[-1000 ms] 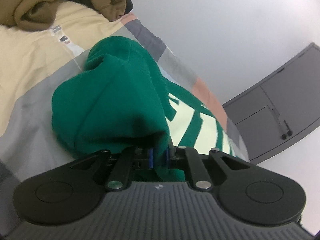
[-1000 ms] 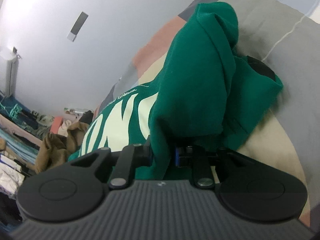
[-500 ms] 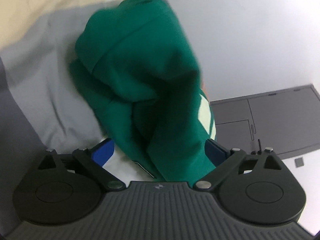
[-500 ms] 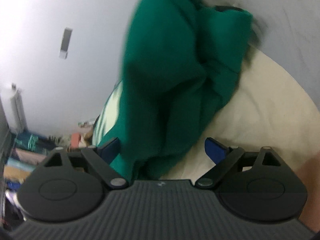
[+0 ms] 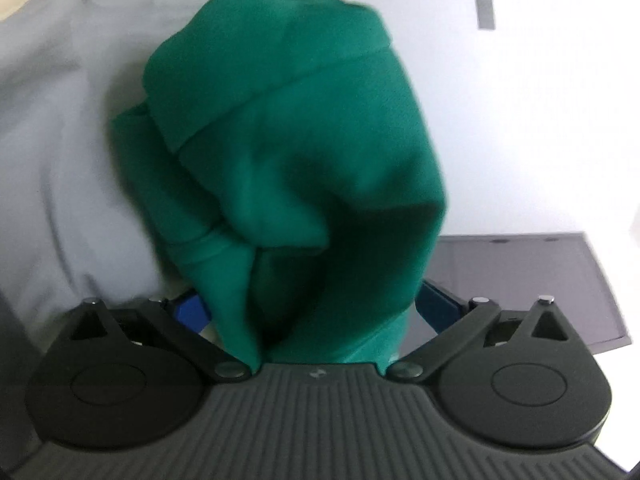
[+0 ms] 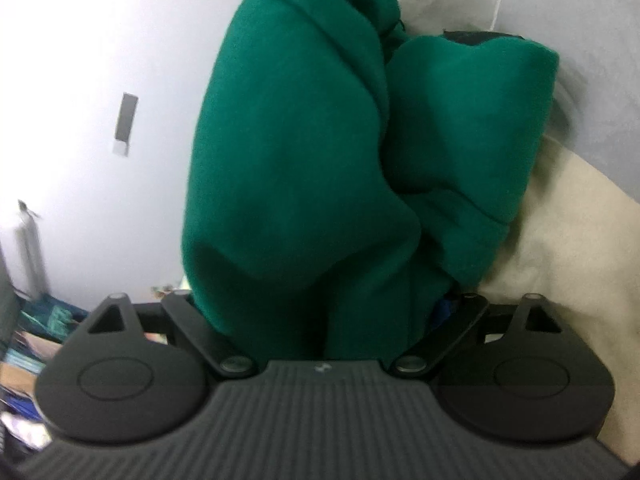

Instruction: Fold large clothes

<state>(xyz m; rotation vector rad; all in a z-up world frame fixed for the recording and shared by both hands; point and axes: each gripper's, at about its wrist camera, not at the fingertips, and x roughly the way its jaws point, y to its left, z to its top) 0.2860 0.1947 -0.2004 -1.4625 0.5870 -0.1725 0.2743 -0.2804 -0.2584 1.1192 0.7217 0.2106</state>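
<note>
While the thick green fleece garment [image 5: 288,152] lies bunched on the grey and cream bed cover [image 5: 60,128], a fold of it sits between the spread jaws of each tool. The left hand-held gripper [image 5: 312,312] is opening, its blue pads [image 5: 192,310] standing clear of the cloth at either side. The right hand-held gripper [image 6: 320,312] is likewise wide apart, with green cloth [image 6: 304,152] draped loosely through the gap. Both look to have let go so that the folded bundle can settle on the bed.

Green sweatshirt [image 5: 288,152], bunched in thick rumpled folds, heaped on grey-and-cream bedding [image 5: 60,128]
</note>
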